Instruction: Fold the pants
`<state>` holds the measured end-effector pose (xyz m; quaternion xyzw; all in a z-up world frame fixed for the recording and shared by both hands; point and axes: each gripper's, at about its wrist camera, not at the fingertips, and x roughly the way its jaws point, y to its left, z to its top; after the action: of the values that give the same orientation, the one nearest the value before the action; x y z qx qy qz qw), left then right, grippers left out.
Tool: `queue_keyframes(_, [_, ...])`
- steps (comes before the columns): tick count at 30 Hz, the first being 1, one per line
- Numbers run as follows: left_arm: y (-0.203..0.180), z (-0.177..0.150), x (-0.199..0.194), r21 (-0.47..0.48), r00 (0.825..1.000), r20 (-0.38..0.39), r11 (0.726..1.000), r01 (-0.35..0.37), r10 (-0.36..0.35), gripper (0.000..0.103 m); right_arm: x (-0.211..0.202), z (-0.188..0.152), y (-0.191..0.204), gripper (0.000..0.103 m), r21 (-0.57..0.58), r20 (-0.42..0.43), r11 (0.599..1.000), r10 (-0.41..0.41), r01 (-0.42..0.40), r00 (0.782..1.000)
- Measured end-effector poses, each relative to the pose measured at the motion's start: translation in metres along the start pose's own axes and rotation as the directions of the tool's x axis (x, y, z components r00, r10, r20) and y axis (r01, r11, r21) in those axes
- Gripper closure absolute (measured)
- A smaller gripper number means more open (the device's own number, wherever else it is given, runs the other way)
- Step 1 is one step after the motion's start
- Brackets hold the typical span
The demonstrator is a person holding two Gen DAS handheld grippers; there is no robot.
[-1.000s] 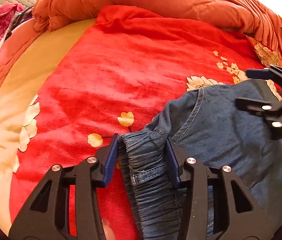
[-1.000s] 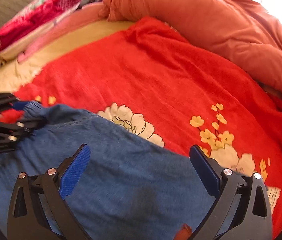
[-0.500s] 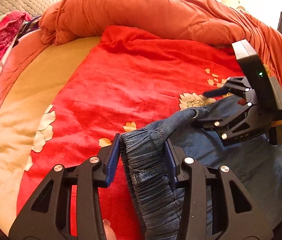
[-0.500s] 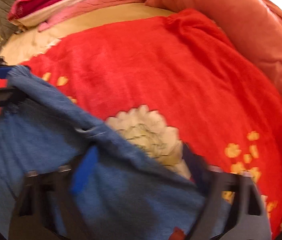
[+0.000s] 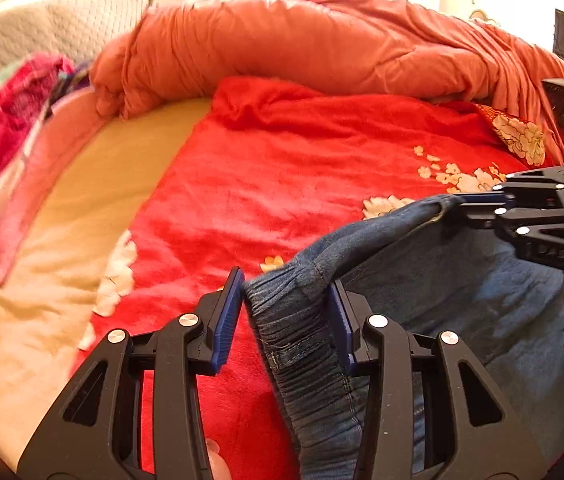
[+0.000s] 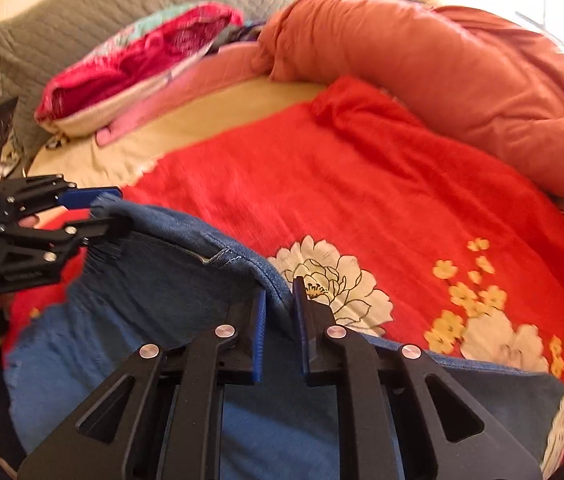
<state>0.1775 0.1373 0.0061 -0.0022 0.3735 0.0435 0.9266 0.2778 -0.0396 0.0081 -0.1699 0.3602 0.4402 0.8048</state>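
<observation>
The blue denim pants (image 5: 462,300) lie on a red flowered blanket (image 5: 282,184) spread over the bed, filling the lower right of the left wrist view and the lower left of the right wrist view. Their top edge is raised off the blanket and stretched between the two tools. The left hand-held gripper (image 5: 284,308) is clenched on the gathered elastic waistband (image 5: 294,320) at lower centre, the bunched cloth keeping its blue pads apart. The right hand-held gripper (image 6: 280,312) pinches the thin stitched edge of the pants, its pads nearly meeting on the cloth.

Beyond the raised edge the blanket is bare up to a rumpled fold at its far end, with a cream sheet (image 5: 62,248) open on the left. An orange duvet (image 5: 322,52) is heaped across the top and right, closing that side.

Only the right wrist view shows the grey quilted headboard (image 6: 102,12) in full, a magenta patterned pillow (image 6: 142,56) and a large white flower just past the pads. Only the left wrist view shows a fingertip (image 5: 216,456) at the bottom edge.
</observation>
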Motion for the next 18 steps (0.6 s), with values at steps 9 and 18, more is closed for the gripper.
queue_keyframes(9, [-0.016,-0.007,-0.052,0.065,0.991,0.131,0.997,-0.041,0.032,0.07,-0.066,-0.017,0.028,0.091,0.059,0.088,0.998,-0.032,0.027,0.996])
queue_keyframes(18, [-0.018,-0.054,-0.096,0.027,0.988,0.152,1.0,0.011,-0.015,0.07,-0.111,-0.069,0.077,0.091,0.111,0.105,0.993,0.03,-0.042,0.994])
